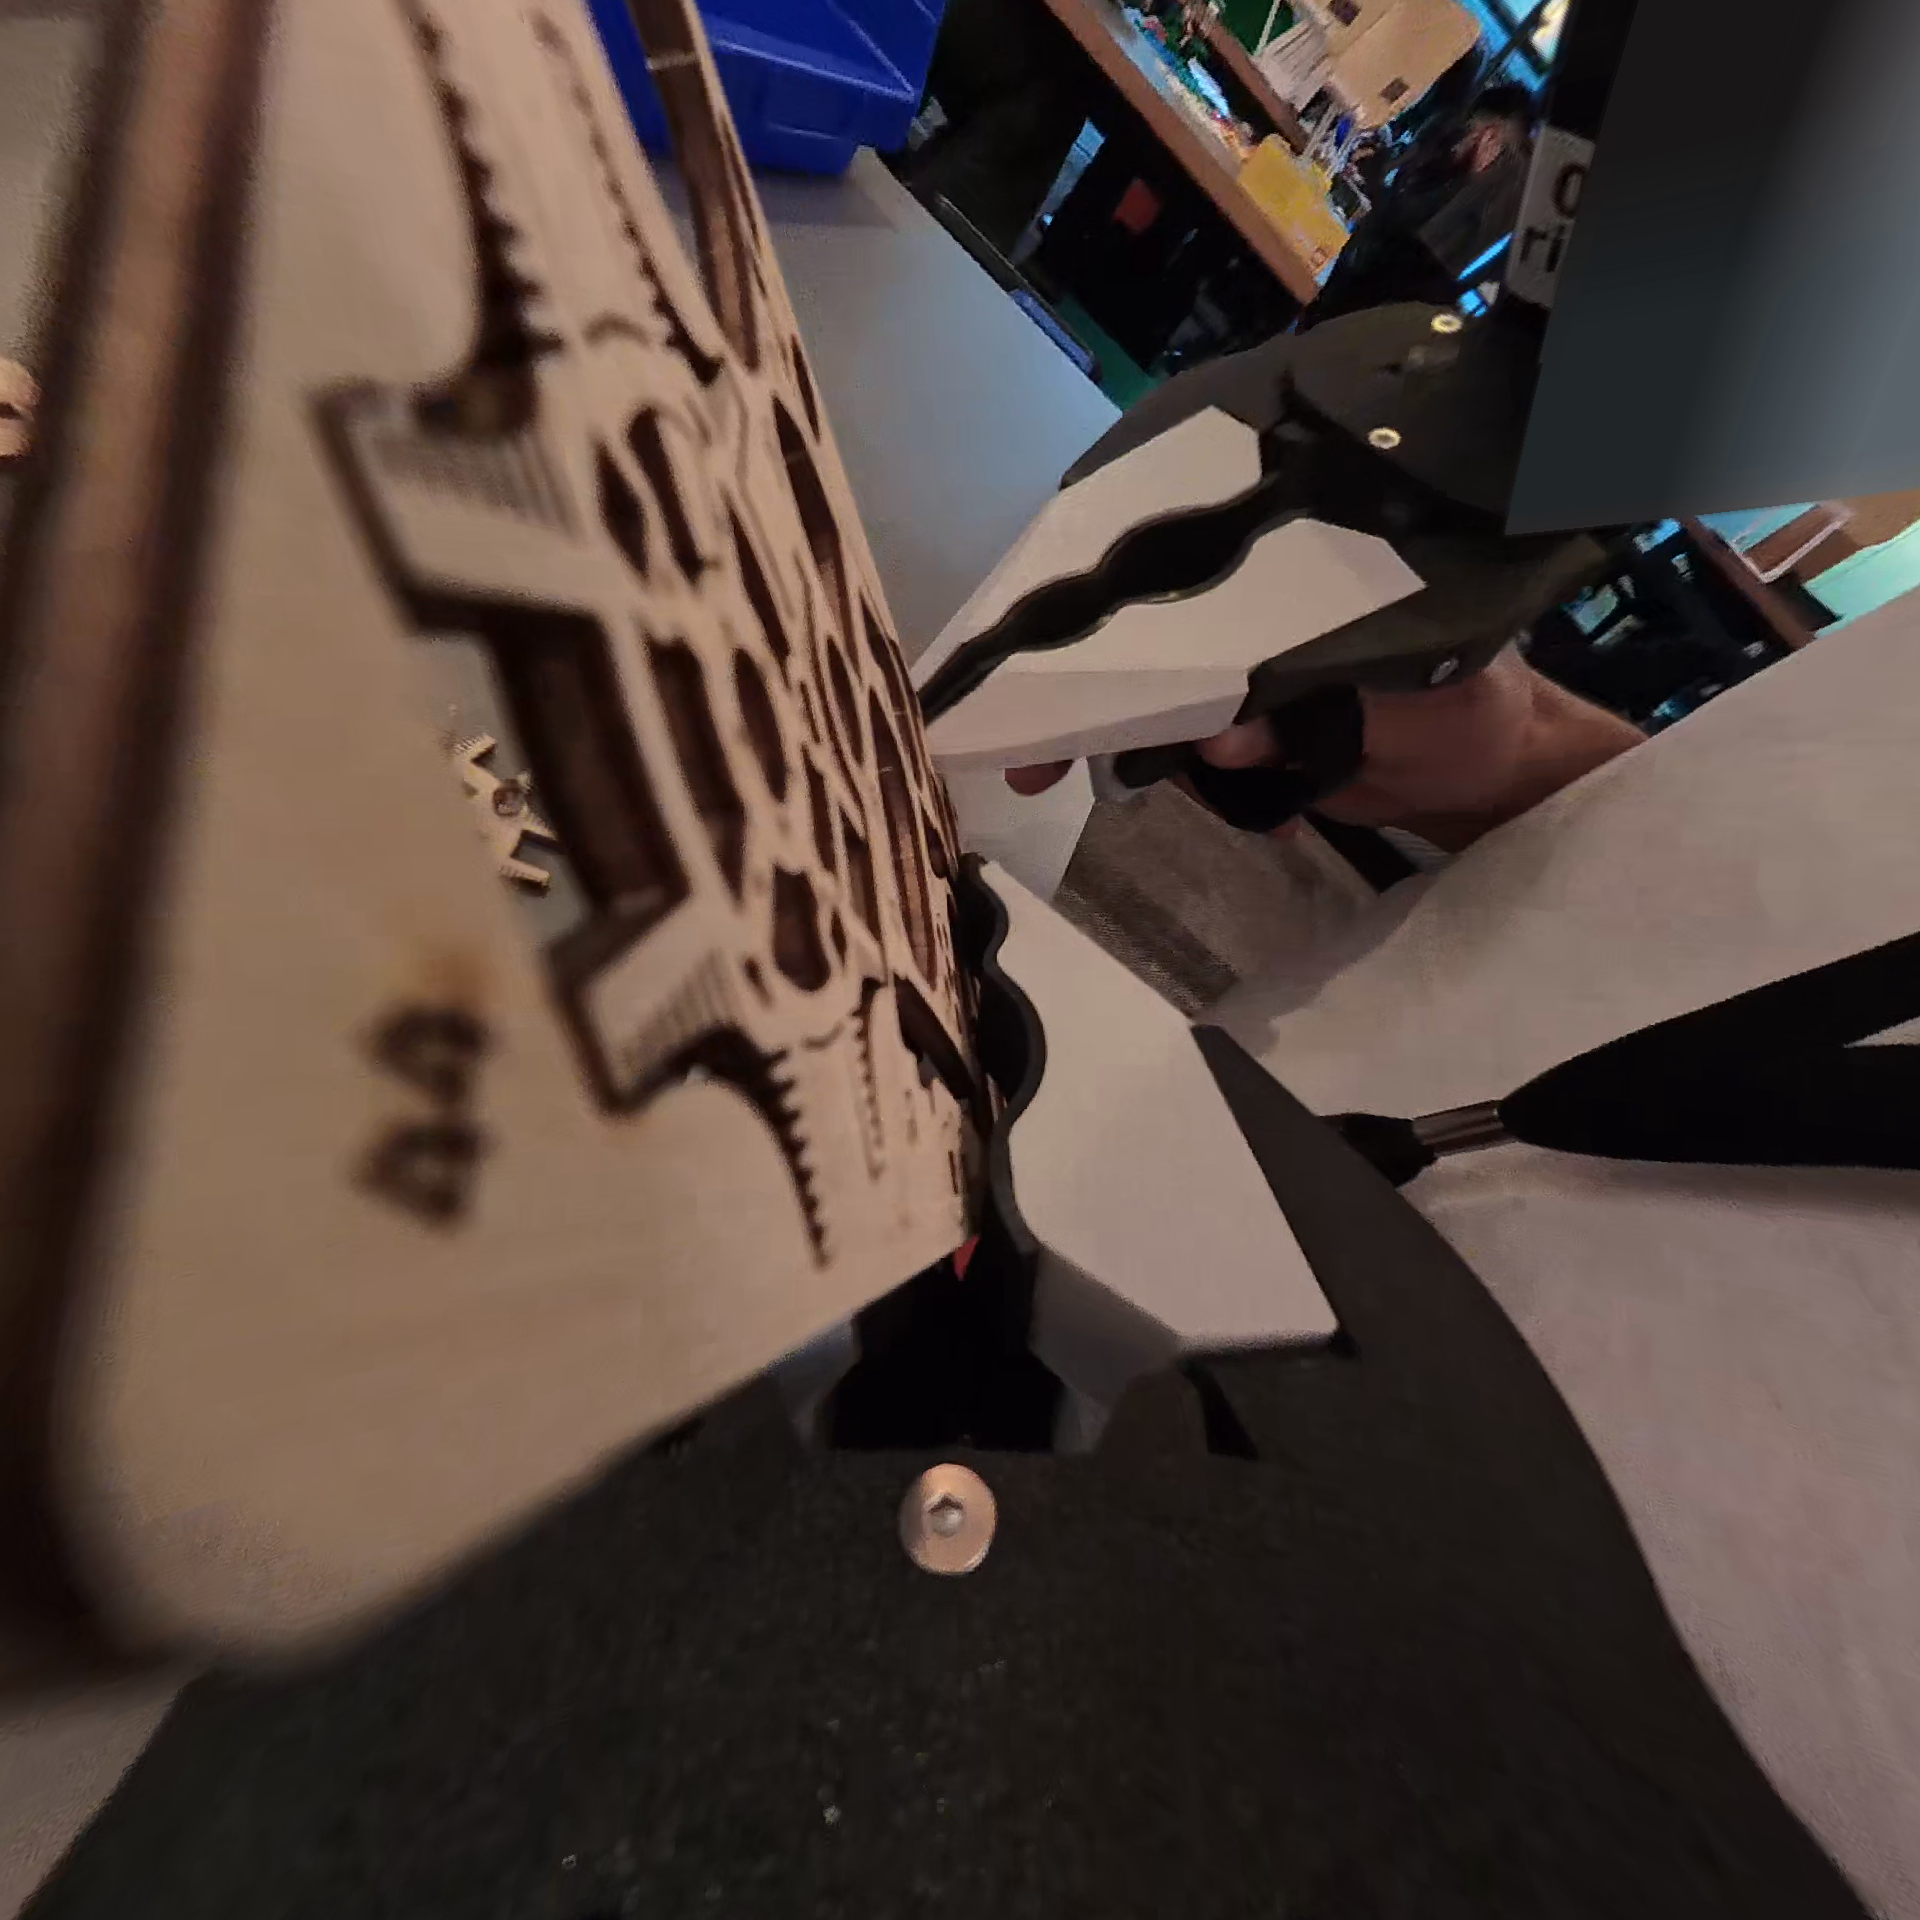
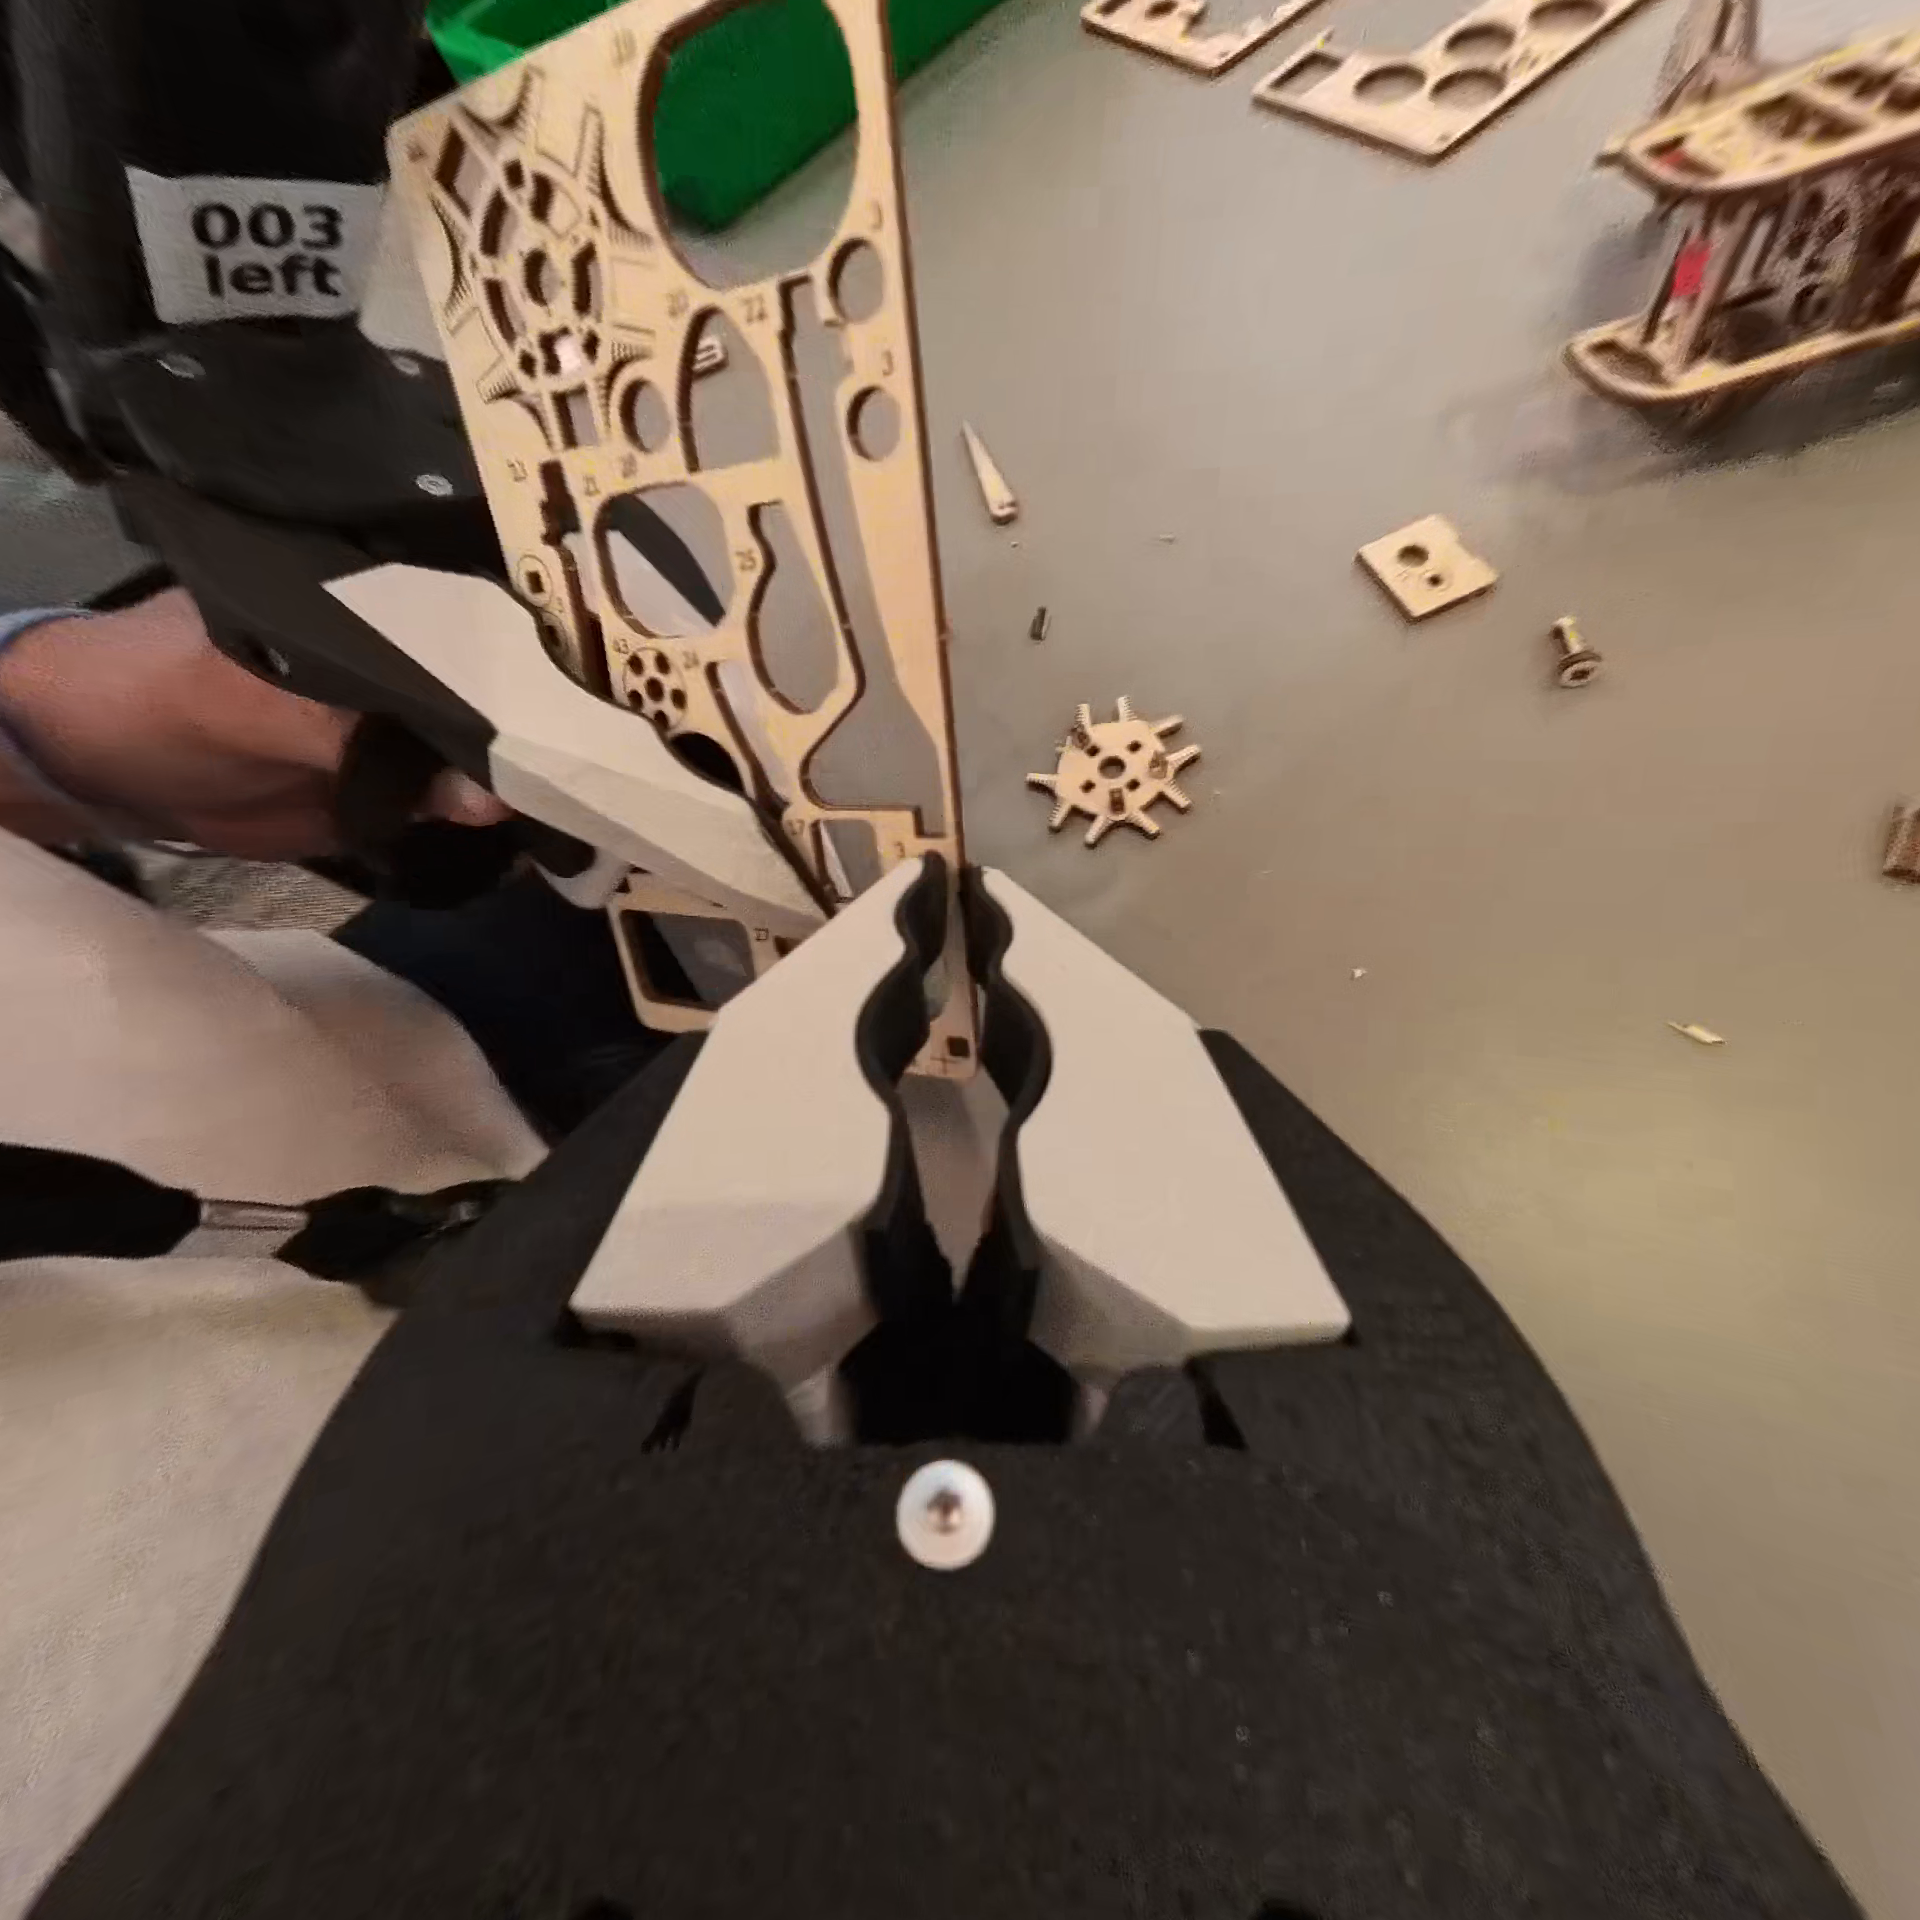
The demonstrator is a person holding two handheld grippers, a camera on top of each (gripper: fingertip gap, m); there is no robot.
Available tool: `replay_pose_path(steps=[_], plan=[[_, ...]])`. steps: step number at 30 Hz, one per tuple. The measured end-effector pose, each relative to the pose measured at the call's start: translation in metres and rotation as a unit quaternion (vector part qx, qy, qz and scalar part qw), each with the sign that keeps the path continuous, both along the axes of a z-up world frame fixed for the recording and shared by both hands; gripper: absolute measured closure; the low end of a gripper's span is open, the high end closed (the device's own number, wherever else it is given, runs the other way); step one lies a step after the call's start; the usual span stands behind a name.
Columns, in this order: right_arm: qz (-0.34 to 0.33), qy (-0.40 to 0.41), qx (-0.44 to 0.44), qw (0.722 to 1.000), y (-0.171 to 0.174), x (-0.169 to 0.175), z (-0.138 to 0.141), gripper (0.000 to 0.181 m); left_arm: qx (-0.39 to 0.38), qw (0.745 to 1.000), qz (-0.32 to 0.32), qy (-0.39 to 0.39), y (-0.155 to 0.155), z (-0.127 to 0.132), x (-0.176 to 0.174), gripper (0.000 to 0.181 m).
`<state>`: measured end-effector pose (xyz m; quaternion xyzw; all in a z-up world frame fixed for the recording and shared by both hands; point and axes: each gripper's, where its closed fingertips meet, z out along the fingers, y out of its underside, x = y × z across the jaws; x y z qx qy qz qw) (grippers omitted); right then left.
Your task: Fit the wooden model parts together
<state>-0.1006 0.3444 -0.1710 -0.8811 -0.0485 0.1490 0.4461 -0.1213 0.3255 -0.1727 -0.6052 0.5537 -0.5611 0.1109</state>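
Note:
A thin laser-cut wooden parts sheet (image 2: pixel 675 286) stands upright between both grippers. My right gripper (image 2: pixel 951 904) is shut on the sheet's lower right edge. My left gripper (image 2: pixel 810 894) clamps the same sheet from the left, one finger (image 2: pixel 623 769) in front and the other behind. In the left wrist view the sheet (image 1: pixel 312 935) fills the left side, blurred and close; my left gripper (image 1: pixel 961 914) is shut on it, its left finger hidden behind the wood. The right gripper (image 1: pixel 930 701) pinches the sheet's far edge. A loose toothed wooden gear (image 2: pixel 1117 769) lies on the grey table (image 2: pixel 1351 1143).
A part-built wooden model (image 2: pixel 1766 239) stands at the far right. More cut-out sheets (image 2: pixel 1455 73) lie at the back. A small square plate (image 2: pixel 1425 566), a metal screw (image 2: pixel 1574 652) and a wooden pin (image 2: pixel 987 473) lie nearby. A green bin (image 2: pixel 758 104) sits behind the sheet. Only a small space, under 4 cm, lies between the two pairs of fingers. My right gripper's tips are some 9 cm from the loose toothed wooden gear (image 2: pixel 1117 769).

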Motion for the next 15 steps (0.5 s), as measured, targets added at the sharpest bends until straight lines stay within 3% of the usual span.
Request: replay_pose_path(steps=[1,6,10,12,15], plan=[[-0.005,-0.003,-0.001,1.0,0.0,0.0,-0.002,0.179,0.006,1.0,0.0,0.002,0.0,-0.002,0.0,0.175],[-0.003,0.089,0.026,0.996,-0.003,0.001,0.002,0.177,-0.014,1.0,0.008,0.007,0.008,-0.006,-0.003,0.179],[0.001,0.199,0.055,0.978,-0.005,0.007,0.011,0.168,-0.175,0.983,0.059,-0.001,0.03,0.006,-0.001,0.181],[0.011,0.268,0.051,0.962,-0.002,0.001,0.014,0.163,-0.259,0.964,0.047,-0.023,0.031,0.02,0.0,0.181],[0.026,0.38,0.058,0.923,0.005,-0.008,0.028,0.159,-0.233,0.972,-0.006,-0.02,0.018,0.026,-0.003,0.181]])
